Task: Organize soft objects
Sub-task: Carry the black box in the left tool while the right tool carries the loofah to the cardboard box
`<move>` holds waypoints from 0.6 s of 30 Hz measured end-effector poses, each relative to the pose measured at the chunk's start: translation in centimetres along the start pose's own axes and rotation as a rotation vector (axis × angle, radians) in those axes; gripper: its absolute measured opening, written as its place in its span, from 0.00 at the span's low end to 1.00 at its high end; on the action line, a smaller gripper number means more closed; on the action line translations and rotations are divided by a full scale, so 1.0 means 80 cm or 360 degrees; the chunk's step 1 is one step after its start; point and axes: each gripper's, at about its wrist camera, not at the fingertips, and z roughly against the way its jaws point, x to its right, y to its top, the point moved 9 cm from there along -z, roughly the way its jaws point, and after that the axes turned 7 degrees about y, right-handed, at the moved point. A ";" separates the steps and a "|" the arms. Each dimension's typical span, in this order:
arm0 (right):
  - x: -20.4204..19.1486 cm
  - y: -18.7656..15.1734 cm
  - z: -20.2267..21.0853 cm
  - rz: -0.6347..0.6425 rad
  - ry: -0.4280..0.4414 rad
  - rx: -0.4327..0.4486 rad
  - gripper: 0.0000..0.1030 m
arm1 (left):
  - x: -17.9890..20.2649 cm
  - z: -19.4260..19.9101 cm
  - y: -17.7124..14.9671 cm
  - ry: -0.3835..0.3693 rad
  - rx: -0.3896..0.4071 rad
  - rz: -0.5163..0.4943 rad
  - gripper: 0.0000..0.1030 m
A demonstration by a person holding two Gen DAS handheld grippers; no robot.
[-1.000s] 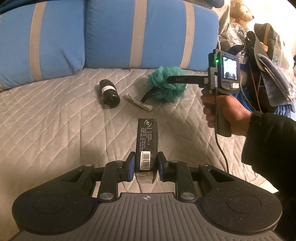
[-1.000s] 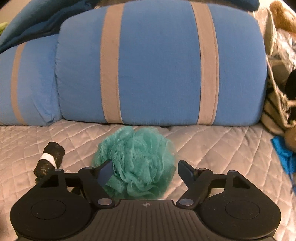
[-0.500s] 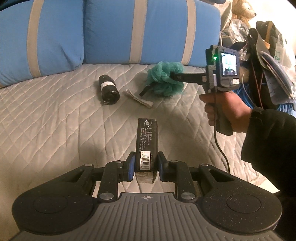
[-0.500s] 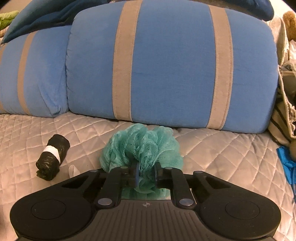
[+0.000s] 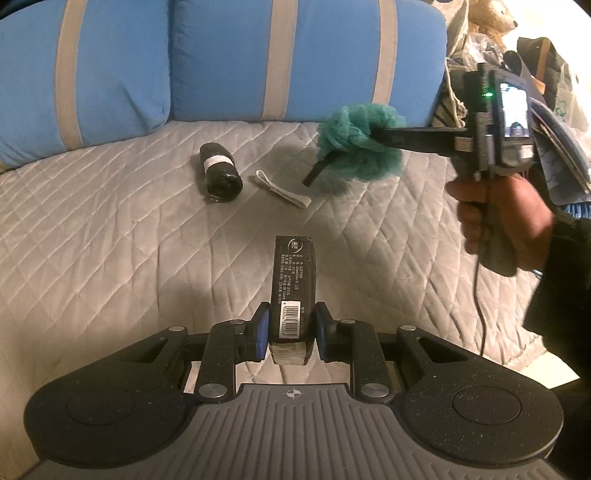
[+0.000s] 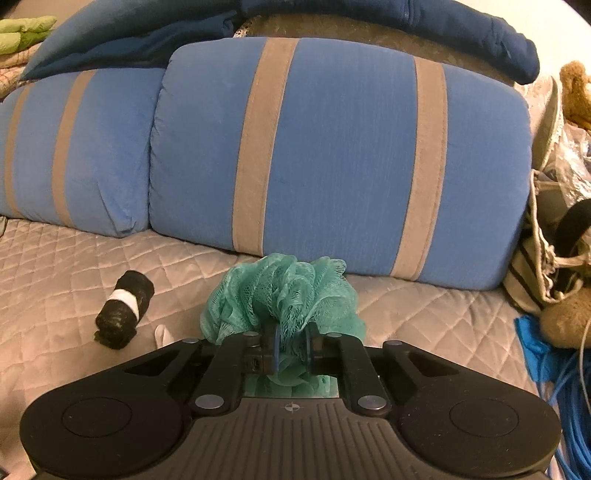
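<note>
A teal mesh bath sponge (image 6: 284, 291) is pinched between the pads of my right gripper (image 6: 291, 347), which is shut on it. In the left wrist view the bath sponge (image 5: 360, 144) hangs above the quilt with its shadow beneath and a dark strap (image 5: 318, 168) dangling. A hand holds the right gripper (image 5: 376, 134) there. My left gripper (image 5: 290, 325) is shut on a long black packet (image 5: 293, 269) with a barcode label, held over the quilted bed cover (image 5: 110, 240).
A black roll with a white band (image 5: 220, 172) and a white strip (image 5: 282, 189) lie on the quilt left of the sponge. Blue pillows with beige stripes (image 6: 332, 155) line the back. Bags (image 6: 546, 258), a blue cable (image 6: 569, 406) and a soft bear (image 5: 495, 16) crowd the right side.
The right gripper's jaws went from wide apart around the sponge to shut on it, then lifted it off the quilt. The left gripper and its packet stayed put.
</note>
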 end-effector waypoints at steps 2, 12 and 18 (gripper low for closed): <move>-0.001 -0.001 0.012 -0.0020 0.0000 -0.0023 0.14 | -0.001 -0.001 0.000 0.0006 0.0008 0.0001 0.24; -0.023 -0.015 0.088 -0.0034 0.0044 -0.0065 0.14 | -0.012 0.006 -0.004 0.0057 0.0065 0.0060 0.24; -0.038 -0.032 0.140 -0.0053 0.0102 -0.0066 0.14 | -0.013 0.018 -0.005 0.0071 0.0104 0.0082 0.24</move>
